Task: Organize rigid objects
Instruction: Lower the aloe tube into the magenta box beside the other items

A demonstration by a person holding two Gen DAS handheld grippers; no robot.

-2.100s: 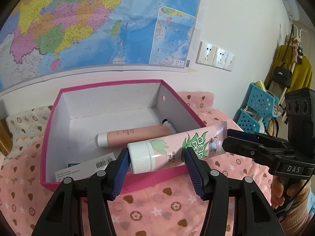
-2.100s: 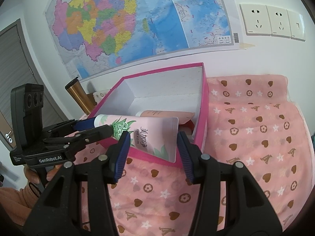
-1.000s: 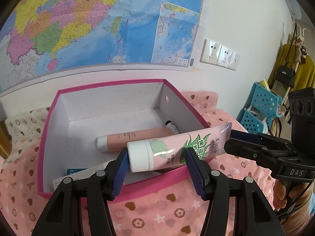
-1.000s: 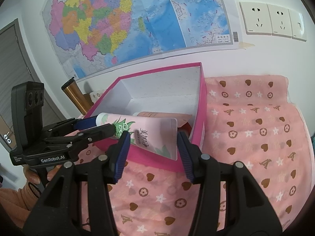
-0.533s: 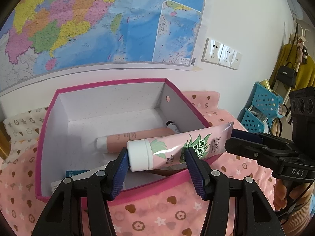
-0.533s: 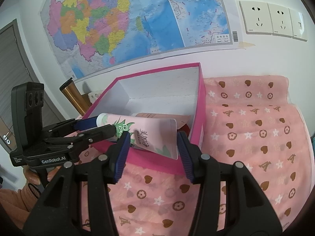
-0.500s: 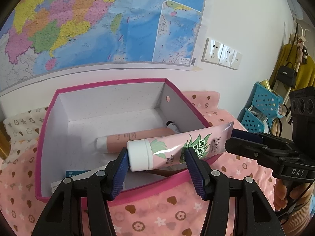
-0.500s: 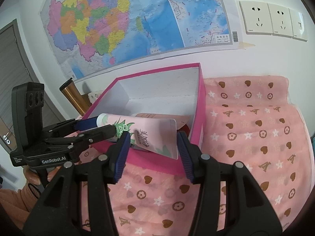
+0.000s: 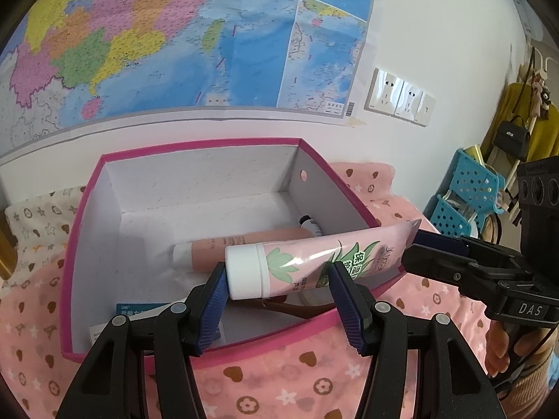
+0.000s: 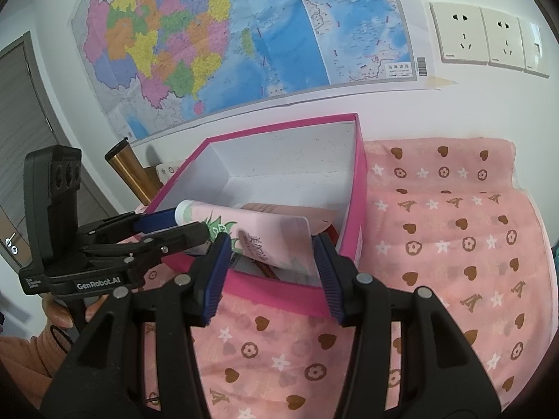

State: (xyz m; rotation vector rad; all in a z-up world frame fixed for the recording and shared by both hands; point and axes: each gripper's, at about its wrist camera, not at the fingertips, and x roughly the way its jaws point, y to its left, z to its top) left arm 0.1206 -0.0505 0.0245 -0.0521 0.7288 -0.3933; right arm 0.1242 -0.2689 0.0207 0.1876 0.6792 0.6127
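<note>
A pink tube with a white cap and green leaf print (image 9: 314, 258) is held level over the front of a pink box (image 9: 209, 145) with a white inside. My left gripper (image 9: 279, 296) holds its cap end; my right gripper (image 10: 272, 262) holds its flat crimped end (image 10: 272, 241). Both grip it across its width. The right gripper shows in the left wrist view (image 9: 454, 262), and the left one in the right wrist view (image 10: 167, 230). Inside the box lie a salmon tube (image 9: 251, 244), a small dark-capped item (image 9: 311, 225) and a blue and white carton (image 9: 139, 314).
The box stands on a pink cloth with hearts and stars (image 10: 454, 244), against a wall with a map (image 9: 174, 35) and sockets (image 10: 489, 35). A gold cylinder (image 10: 129, 171) stands left of the box. Blue baskets (image 9: 464, 195) sit at the right.
Both grippers have carried the tube forward and a little up, so it now hangs further over the box's front wall. The grip on it has not changed.
</note>
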